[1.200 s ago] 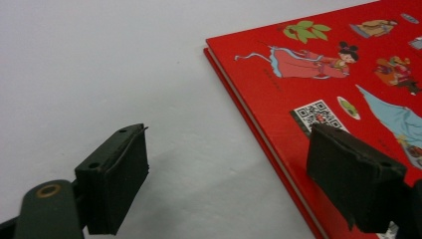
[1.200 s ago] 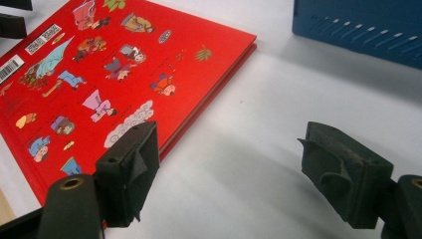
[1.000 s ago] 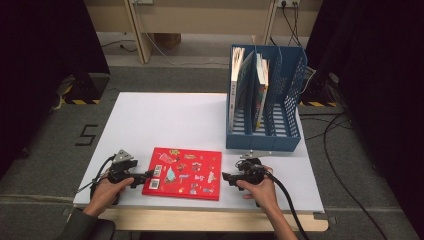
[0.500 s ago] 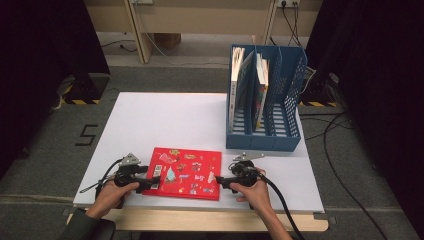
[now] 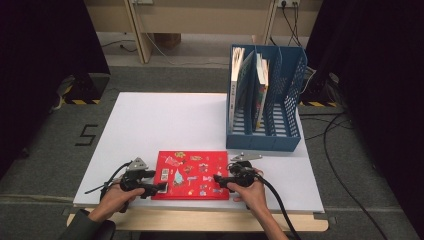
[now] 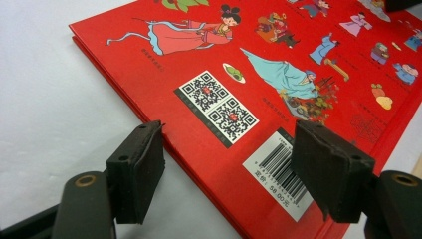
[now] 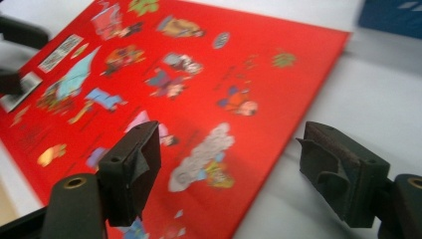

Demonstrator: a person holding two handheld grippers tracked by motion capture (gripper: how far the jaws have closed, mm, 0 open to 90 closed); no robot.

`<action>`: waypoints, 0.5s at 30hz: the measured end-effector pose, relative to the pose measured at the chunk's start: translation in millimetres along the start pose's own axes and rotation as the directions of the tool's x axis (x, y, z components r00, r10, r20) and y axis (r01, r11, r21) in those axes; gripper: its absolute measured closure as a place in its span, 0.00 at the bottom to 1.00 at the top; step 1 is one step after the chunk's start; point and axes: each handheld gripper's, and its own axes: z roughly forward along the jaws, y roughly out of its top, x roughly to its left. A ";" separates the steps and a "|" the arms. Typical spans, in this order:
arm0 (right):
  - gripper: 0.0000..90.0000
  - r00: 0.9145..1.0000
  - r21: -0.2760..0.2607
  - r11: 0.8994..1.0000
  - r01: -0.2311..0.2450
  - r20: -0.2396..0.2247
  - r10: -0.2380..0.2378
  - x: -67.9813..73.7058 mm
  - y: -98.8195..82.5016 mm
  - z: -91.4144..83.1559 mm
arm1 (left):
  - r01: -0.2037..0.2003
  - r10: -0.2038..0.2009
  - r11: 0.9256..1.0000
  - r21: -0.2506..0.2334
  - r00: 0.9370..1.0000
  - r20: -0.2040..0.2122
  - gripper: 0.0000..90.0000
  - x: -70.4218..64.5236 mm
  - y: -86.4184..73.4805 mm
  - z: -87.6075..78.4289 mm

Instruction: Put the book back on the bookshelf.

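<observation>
High view, red book (image 5: 190, 175) flat on table (image 5: 165, 120), left gripper (image 5: 159, 187) closing astride its edge, right gripper (image 5: 217, 179) open

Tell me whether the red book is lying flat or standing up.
Lying flat. The red book rests closed, cover up, on the white table, unlike the books standing in the blue rack behind it.

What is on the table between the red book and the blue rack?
Nothing: the high view shows bare white table between the red book and the blue rack.
</observation>
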 end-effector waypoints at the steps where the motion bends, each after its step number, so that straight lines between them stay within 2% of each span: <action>1: 0.28 1.000 -0.012 1.000 -0.019 0.007 0.019 -2.9 -0.7 -1.2 | 0.002 -0.002 1.000 0.001 1.000 0.002 0.33 0.2 -0.1 -0.4; 4: 0.28 0.997 -0.032 0.996 -0.078 -0.014 0.077 -6.6 -2.2 -2.2 | 0.001 -0.001 1.000 0.002 1.000 0.002 0.34 -0.7 0.2 -0.1; 9: 0.25 0.993 -0.052 0.992 -0.113 -0.044 0.111 0.4 -4.6 1.5 | -0.008 0.008 1.000 0.002 1.000 0.012 0.34 -2.4 0.1 0.5; 11: 0.27 0.993 -0.062 0.991 -0.121 -0.024 0.120 3.3 -5.3 2.0 | -0.008 0.008 1.000 0.002 1.000 0.012 0.34 -2.5 -0.1 0.5; 15: 0.28 0.976 -0.088 0.972 -0.216 -0.042 0.214 2.2 -5.1 2.1 | -0.013 0.013 1.000 0.007 1.000 0.004 0.33 -4.0 0.9 1.1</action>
